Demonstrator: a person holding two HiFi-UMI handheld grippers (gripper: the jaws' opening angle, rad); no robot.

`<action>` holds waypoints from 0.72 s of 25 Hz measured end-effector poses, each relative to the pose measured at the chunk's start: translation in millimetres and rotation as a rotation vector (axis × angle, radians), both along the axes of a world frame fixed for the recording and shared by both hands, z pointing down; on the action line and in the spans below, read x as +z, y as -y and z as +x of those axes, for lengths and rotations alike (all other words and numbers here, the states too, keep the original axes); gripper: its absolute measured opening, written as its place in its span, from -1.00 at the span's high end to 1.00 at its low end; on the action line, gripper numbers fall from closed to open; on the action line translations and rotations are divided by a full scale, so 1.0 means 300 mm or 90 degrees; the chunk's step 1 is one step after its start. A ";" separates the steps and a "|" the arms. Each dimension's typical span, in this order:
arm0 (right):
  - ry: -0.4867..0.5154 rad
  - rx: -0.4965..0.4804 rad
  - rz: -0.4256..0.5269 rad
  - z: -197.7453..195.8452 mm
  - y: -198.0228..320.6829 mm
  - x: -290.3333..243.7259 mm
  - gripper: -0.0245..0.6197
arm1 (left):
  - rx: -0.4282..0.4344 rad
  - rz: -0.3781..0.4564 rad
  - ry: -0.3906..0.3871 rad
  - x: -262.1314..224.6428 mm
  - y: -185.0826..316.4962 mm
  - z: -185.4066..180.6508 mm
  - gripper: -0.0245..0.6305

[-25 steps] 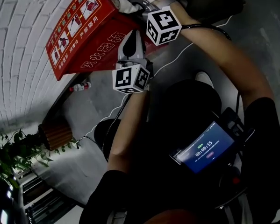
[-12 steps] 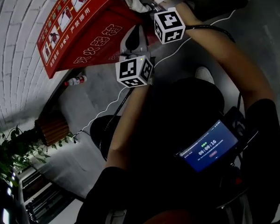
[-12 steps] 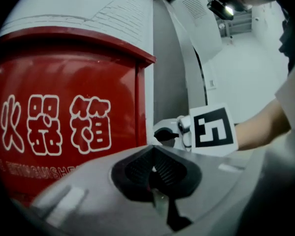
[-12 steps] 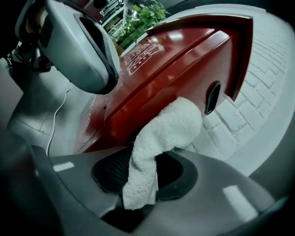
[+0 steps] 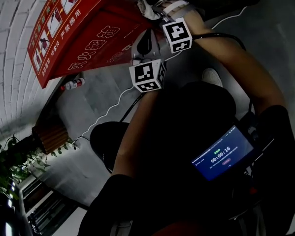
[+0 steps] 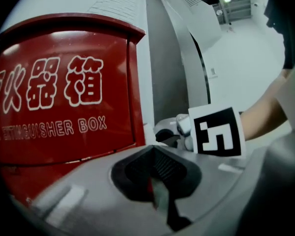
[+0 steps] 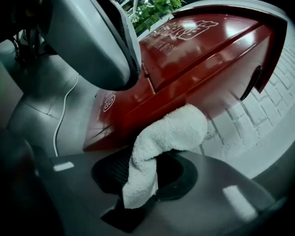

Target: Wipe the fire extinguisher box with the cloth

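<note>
The red fire extinguisher box (image 5: pixel 83 31) stands against the white brick wall, with white lettering on its front (image 6: pixel 63 97). My right gripper (image 7: pixel 147 173) is shut on a white terry cloth (image 7: pixel 169 136). The cloth (image 5: pixel 146 8) is pressed against the box's side panel (image 7: pixel 206 53), near its lower corner by the wall. My left gripper (image 6: pixel 159 178) is shut with nothing in it and hovers just in front of the box's right edge. It sits below the right gripper (image 5: pixel 159 14), whose marker cube (image 6: pixel 217 132) shows in the left gripper view.
A small bottle (image 5: pixel 71 84) lies on the grey floor by the box's base. A white cable (image 5: pixel 113 107) runs across the floor. A wooden planter (image 5: pixel 51 136) with a green plant (image 5: pixel 12 163) stands further left. A phone (image 5: pixel 223 154) shows a timer.
Both grippers have moved up and to the right along the box's edge, the right one carrying the cloth. The box has shifted left in the head view.
</note>
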State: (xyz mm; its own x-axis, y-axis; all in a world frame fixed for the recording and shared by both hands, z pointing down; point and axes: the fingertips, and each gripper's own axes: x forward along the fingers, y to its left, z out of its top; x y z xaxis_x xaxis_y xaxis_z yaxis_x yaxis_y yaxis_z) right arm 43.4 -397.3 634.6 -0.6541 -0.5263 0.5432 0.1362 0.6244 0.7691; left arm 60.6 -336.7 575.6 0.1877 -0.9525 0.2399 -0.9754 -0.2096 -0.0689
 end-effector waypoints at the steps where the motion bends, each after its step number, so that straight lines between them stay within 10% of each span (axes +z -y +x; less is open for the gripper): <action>1: -0.010 0.000 -0.001 0.004 0.000 0.027 0.62 | 0.000 -0.002 0.000 0.019 0.001 0.000 0.92; 18: -0.128 0.044 -0.007 0.018 -0.007 0.488 0.61 | 0.004 -0.082 -0.014 0.288 -0.005 -0.023 0.92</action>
State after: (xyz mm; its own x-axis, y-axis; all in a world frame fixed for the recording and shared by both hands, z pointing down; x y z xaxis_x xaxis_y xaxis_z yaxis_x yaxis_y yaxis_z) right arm 48.9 -395.2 780.9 -0.4945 -0.5594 0.6652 0.2428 0.6460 0.7237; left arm 53.7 -335.2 661.9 0.2003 -0.9129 0.3555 -0.9749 -0.2218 -0.0201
